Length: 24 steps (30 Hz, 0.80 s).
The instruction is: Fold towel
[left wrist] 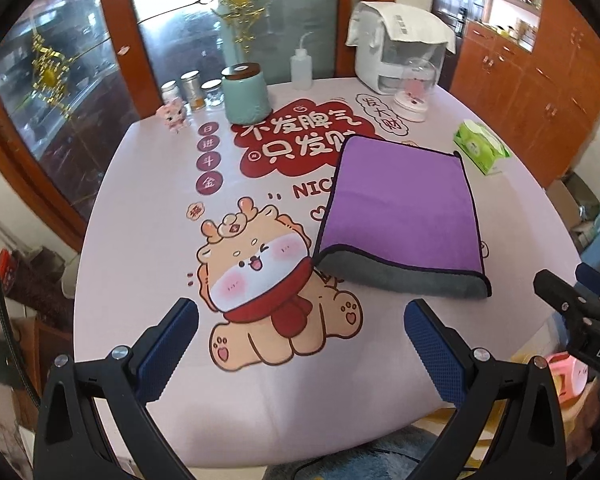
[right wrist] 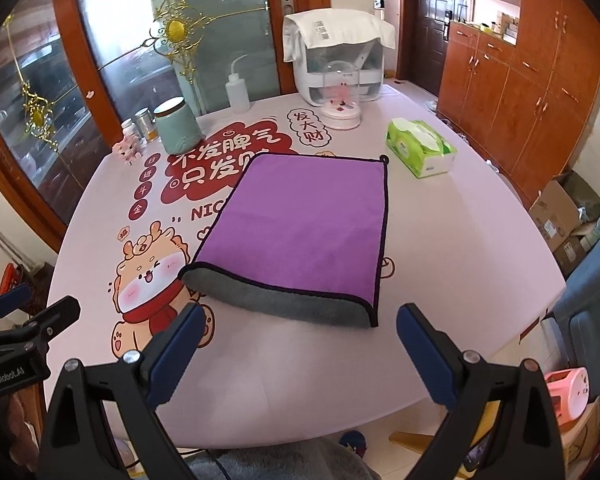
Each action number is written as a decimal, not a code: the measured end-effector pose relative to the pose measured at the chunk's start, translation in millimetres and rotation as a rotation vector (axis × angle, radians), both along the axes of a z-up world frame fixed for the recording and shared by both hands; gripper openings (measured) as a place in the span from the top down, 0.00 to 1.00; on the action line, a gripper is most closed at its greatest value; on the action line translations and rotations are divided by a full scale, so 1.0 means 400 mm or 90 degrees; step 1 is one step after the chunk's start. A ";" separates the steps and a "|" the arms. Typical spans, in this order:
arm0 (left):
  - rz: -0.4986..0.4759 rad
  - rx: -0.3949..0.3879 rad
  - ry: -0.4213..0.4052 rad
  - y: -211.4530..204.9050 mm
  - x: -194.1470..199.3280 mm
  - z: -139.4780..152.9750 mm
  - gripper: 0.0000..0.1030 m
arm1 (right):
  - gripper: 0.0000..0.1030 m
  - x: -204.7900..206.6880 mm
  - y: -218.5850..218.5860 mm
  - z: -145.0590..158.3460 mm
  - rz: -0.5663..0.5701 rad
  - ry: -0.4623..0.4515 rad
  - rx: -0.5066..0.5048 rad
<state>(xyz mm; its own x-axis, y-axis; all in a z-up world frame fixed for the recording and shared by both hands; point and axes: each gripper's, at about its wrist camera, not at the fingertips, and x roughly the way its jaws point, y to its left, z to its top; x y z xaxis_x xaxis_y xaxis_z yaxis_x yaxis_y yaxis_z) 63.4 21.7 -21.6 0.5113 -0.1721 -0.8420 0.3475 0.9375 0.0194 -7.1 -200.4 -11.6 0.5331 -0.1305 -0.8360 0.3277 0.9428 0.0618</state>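
Observation:
A purple towel (left wrist: pixel 400 212) with a grey underside lies folded flat on the pink printed table (left wrist: pixel 148 200); its grey fold edge faces me. It also shows in the right wrist view (right wrist: pixel 308 232). My left gripper (left wrist: pixel 302 320) is open and empty above the near table edge, to the left of the towel. My right gripper (right wrist: pixel 298 326) is open and empty, just short of the towel's near grey edge. The right gripper shows at the right border of the left wrist view (left wrist: pixel 580 300), and the left gripper at the left border of the right wrist view (right wrist: pixel 24 320).
At the table's far side stand a teal jar (left wrist: pixel 246 96), small jars (left wrist: pixel 190 88), a pink figurine (left wrist: pixel 175 117), a squeeze bottle (left wrist: pixel 301 66), a white appliance (left wrist: pixel 396 46) and a glass dome (left wrist: pixel 414 88). A green tissue box (right wrist: pixel 420 148) lies right of the towel. Wooden cabinets (right wrist: pixel 520 80) stand to the right.

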 end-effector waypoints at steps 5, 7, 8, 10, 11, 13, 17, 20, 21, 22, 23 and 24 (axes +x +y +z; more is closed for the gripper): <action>-0.048 0.042 -0.017 -0.034 0.019 -0.026 0.01 | 0.11 -0.022 -0.017 -0.030 -0.009 0.009 0.003; -0.071 0.039 -0.012 -0.045 0.029 -0.039 0.04 | 0.12 -0.028 -0.025 -0.043 -0.011 0.015 0.000; -0.081 0.034 -0.012 -0.049 0.033 -0.044 0.04 | 0.12 -0.029 -0.031 -0.050 -0.013 0.018 -0.002; -0.101 0.035 -0.016 -0.060 0.041 -0.055 0.04 | 0.13 -0.035 -0.045 -0.065 -0.015 0.021 -0.003; -0.106 0.036 -0.017 -0.063 0.044 -0.058 0.04 | 0.14 -0.035 -0.055 -0.074 -0.017 0.022 -0.002; -0.117 0.027 -0.011 -0.065 0.058 -0.069 0.04 | 0.16 -0.035 -0.075 -0.094 -0.018 0.026 0.000; -0.123 -0.016 0.038 -0.061 0.104 -0.095 0.04 | 0.22 -0.026 -0.116 -0.145 -0.021 0.043 0.010; -0.122 -0.013 0.060 -0.063 0.147 -0.122 0.04 | 0.28 -0.010 -0.143 -0.186 -0.017 0.057 0.018; -0.121 -0.007 0.062 -0.064 0.158 -0.129 0.04 | 0.29 0.000 -0.152 -0.202 -0.013 0.063 0.021; -0.128 -0.003 0.064 -0.067 0.171 -0.138 0.04 | 0.31 0.007 -0.159 -0.216 -0.009 0.067 0.024; -0.135 -0.003 0.067 -0.070 0.180 -0.146 0.04 | 0.33 0.012 -0.165 -0.229 -0.004 0.070 0.026; -0.142 0.001 0.071 -0.075 0.193 -0.157 0.04 | 0.34 0.022 -0.173 -0.245 0.002 0.077 0.029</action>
<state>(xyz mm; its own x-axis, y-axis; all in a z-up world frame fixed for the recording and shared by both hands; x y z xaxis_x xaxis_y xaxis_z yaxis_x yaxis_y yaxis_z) 140.6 -8.1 -84.4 0.3651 -0.2697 -0.8911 0.5463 0.8371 -0.0295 1.7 -269.7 -109.7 0.4289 -0.0895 -0.8989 0.3329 0.9407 0.0652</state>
